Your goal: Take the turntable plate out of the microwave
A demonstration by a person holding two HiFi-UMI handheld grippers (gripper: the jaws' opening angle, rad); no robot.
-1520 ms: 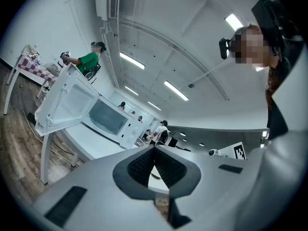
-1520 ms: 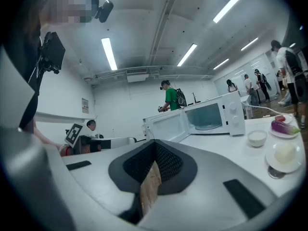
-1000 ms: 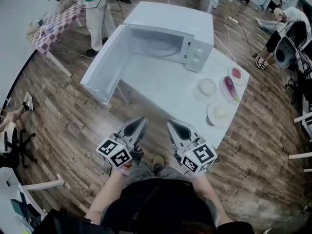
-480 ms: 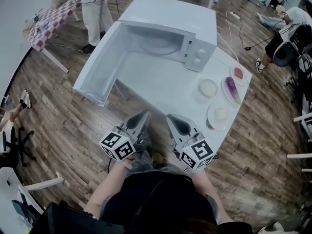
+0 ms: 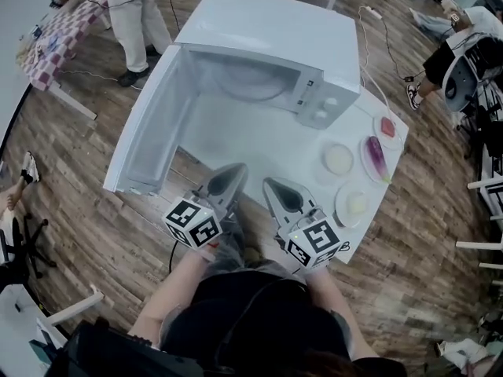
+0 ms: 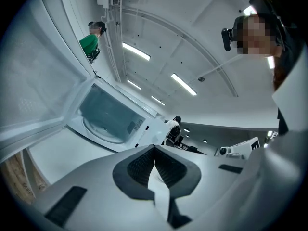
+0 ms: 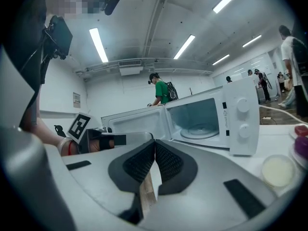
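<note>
Plainly, unless we open our shut, empty left claw (image 5: 234, 170) and right claw (image 5: 269, 184), they could shove and chip the round glass turntable plate (image 5: 251, 82) in the white microwave (image 5: 271, 23).

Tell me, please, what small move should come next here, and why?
Probably reach both forward toward the open microwave: the left gripper and right gripper are shut and empty near the table's front edge, while the turntable plate lies inside the cavity.

Open lab hall: strip lights (image 7: 98, 44), scattered tables (image 5: 47, 42), plank floor (image 5: 94, 226).
</note>
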